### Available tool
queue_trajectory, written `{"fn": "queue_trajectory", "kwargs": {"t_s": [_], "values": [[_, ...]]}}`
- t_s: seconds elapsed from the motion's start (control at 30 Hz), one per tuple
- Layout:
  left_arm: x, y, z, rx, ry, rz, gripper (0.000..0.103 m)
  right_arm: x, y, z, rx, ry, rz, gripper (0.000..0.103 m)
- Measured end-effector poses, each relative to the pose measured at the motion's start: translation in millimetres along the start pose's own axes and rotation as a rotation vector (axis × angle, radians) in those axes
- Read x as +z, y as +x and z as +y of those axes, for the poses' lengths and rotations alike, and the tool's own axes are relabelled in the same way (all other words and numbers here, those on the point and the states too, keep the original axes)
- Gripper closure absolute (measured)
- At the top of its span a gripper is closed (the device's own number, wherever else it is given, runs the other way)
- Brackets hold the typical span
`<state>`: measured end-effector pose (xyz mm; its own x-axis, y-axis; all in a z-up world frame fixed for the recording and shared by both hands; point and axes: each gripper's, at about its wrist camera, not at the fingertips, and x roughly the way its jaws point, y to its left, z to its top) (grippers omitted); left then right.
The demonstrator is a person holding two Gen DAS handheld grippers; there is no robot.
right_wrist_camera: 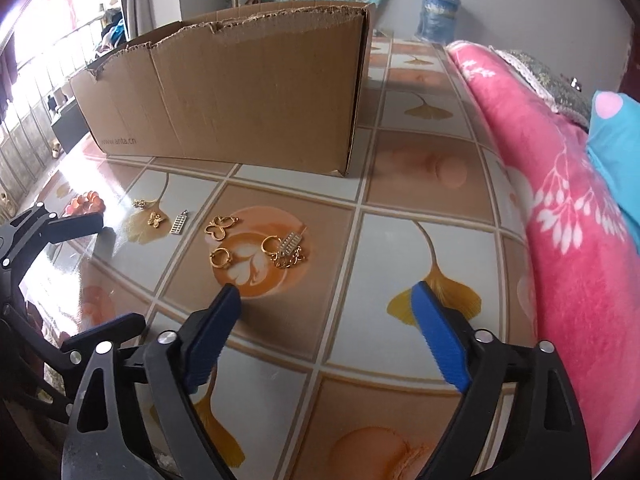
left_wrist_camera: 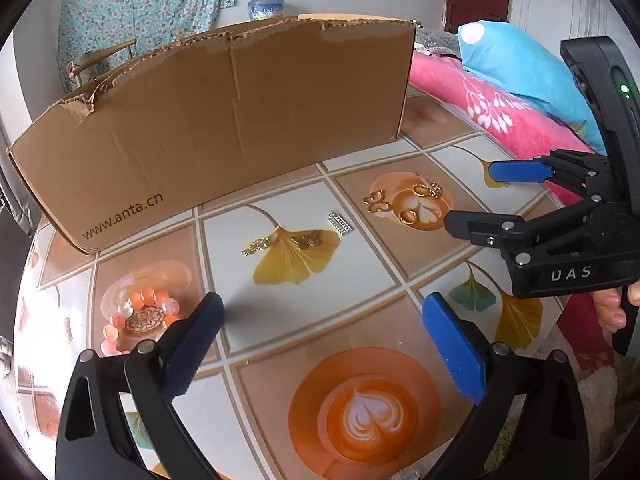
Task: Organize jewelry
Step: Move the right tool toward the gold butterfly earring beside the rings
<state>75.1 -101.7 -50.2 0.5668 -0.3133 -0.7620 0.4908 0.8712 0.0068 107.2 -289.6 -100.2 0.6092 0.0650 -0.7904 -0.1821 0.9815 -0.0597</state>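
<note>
Jewelry lies scattered on the patterned tablecloth (left_wrist_camera: 304, 320). An orange bead bracelet (left_wrist_camera: 136, 316) sits just left of my left gripper (left_wrist_camera: 322, 302), which is open and empty above the cloth. Further out lie a gold chain piece (left_wrist_camera: 254, 246), a small gold butterfly (left_wrist_camera: 310, 240) and a silver bar charm (left_wrist_camera: 340, 224). In the right wrist view, my right gripper (right_wrist_camera: 326, 291) is open with nothing between its fingers. Just beyond it lie two gold rings (right_wrist_camera: 221, 258), a butterfly outline pendant (right_wrist_camera: 220, 226) and a rhinestone clip on a chain (right_wrist_camera: 290, 252).
A torn cardboard box (left_wrist_camera: 224, 120) stands at the back of the table. A pink blanket (right_wrist_camera: 560, 200) with a blue pillow (left_wrist_camera: 516, 64) runs along the right edge. A hand (left_wrist_camera: 612, 308) holds the right gripper's handle.
</note>
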Motion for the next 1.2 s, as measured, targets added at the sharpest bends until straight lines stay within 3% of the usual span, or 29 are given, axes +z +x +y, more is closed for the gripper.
{"fn": "queue_trajectory", "kwargs": {"t_s": [0.13, 0.77, 1.03, 1.2], "values": [[-1.5, -3.1, 2.4, -0.001, 0.001, -0.002, 0.005, 3.3, 4.2, -0.4, 0.003, -0.009, 0.01, 0.008], [-0.7, -2.9, -0.4, 0.007, 0.001, -0.008, 0.004, 16.5, 19.5, -11.0, 0.044, -0.009, 0.09, 0.008], [-0.4, -2.2, 2.0, -0.006, 0.014, -0.004, 0.004, 18.5, 18.7, -9.4, 0.016, -0.026, 0.072, 0.008], [-1.0, -2.9, 4.5, -0.027, 0.037, -0.007, 0.004, 22.4, 4.2, -12.2, 0.083, 0.005, -0.013, 0.008]]}}
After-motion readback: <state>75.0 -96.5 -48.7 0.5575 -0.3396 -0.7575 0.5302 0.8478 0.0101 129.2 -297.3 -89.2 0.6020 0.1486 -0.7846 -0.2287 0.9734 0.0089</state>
